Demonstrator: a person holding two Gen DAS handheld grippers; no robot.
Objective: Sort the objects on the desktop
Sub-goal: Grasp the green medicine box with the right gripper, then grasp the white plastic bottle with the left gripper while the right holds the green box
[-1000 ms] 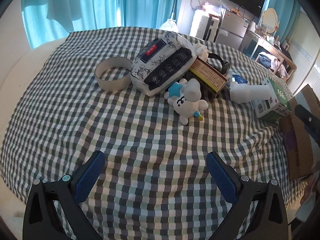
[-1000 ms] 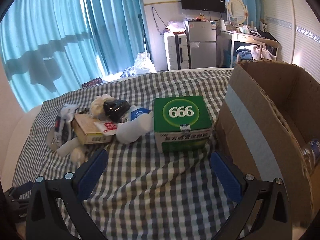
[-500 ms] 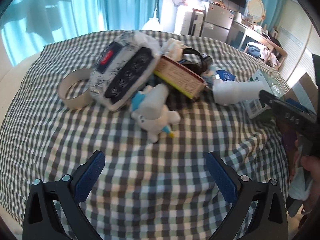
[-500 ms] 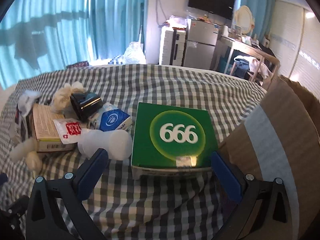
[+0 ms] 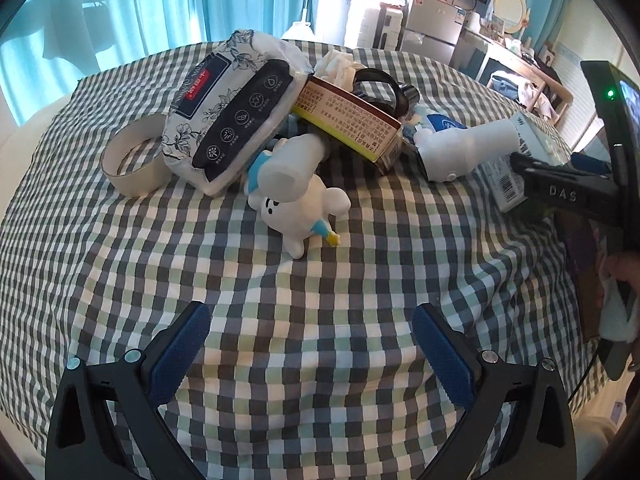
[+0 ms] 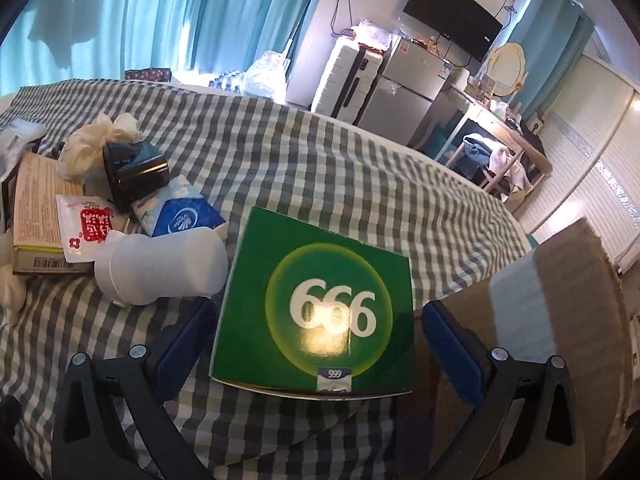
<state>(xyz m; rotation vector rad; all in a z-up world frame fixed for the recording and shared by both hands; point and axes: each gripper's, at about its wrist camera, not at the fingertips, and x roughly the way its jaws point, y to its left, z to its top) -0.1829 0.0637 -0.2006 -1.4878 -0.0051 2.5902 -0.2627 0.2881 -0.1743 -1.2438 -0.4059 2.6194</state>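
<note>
A green box marked 666 (image 6: 320, 304) lies on the checked tablecloth (image 6: 320, 160). My right gripper (image 6: 316, 344) is open, its blue pads on either side of the box, not closed on it. A white bottle (image 6: 160, 268) lies left of the box. My left gripper (image 5: 312, 352) is open and empty over bare cloth, short of a white plush toy (image 5: 300, 204). Behind the toy are a flowered wet-wipes pack (image 5: 232, 104), a brown carton (image 5: 352, 124) and a tape ring (image 5: 132, 160). The right gripper shows in the left wrist view (image 5: 560, 192).
A cardboard box wall (image 6: 560, 320) stands right of the green box. A tissue packet (image 6: 180, 216), a black object (image 6: 136, 168), a red-printed sachet (image 6: 88, 228) and crumpled white gloves (image 6: 100, 136) lie in the pile. Table edge curves at left.
My right gripper has moved forward and down over the green box, which now lies between its pads. My left gripper has moved closer to the plush toy and the pile.
</note>
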